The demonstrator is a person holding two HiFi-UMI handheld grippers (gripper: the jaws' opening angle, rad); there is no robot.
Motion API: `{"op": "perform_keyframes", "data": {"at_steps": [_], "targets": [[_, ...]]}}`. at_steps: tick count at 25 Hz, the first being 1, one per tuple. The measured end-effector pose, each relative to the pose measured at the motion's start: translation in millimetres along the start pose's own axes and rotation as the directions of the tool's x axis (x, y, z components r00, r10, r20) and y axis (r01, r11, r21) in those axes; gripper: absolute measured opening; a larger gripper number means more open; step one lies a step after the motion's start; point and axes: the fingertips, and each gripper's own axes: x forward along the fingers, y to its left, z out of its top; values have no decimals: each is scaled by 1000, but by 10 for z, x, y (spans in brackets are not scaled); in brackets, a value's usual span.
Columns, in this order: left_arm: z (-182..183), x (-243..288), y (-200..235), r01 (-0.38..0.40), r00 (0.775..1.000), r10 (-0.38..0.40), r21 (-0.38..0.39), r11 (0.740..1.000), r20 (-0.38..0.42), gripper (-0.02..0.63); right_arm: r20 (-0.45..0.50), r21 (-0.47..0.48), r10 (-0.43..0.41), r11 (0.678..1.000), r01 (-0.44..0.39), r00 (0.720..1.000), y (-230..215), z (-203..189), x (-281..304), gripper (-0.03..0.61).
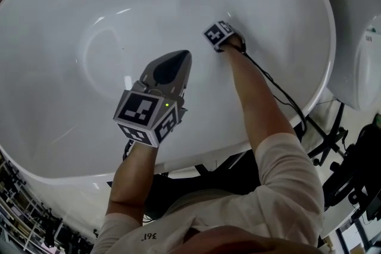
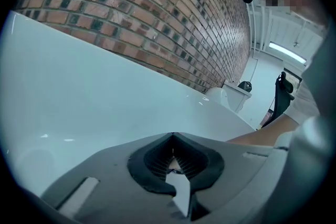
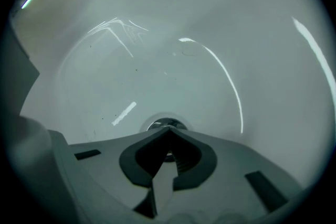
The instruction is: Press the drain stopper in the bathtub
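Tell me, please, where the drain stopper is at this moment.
In the right gripper view, the drain stopper sits on the bathtub floor, just beyond the right gripper's shut tips; the head view does not show it.

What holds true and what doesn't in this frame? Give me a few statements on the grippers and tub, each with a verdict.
1. The right gripper has its jaws together, tips aimed at the drain stopper. True.
2. The left gripper grips a cloth. False: its jaws are shut on nothing.
3. The bathtub is full of water. False: no water shows.
4. A brick wall stands beyond the tub. True.
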Motion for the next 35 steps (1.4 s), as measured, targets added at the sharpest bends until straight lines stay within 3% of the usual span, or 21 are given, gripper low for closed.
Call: {"op": "perform_keyframes", "data": {"at_steps": [6, 10, 30, 35], "targets": [[32, -5, -4, 1, 1000, -1, 9, 1000, 12, 3, -12, -9, 9, 1000, -10, 1000, -8, -31, -176, 3], [21, 7, -19, 10, 1000, -10, 7, 1000, 13, 3, 8, 38, 41, 998, -41, 999, 41, 19, -282, 3], [30, 43, -57, 32, 999, -33, 21, 999, 20, 3, -2, 84, 31, 996, -31, 1000, -43, 67, -643, 6], [-34, 77, 9, 23, 1000, -23, 20, 1000, 7, 3, 50, 84, 12, 996, -17, 999, -135, 179, -907, 11]]}}
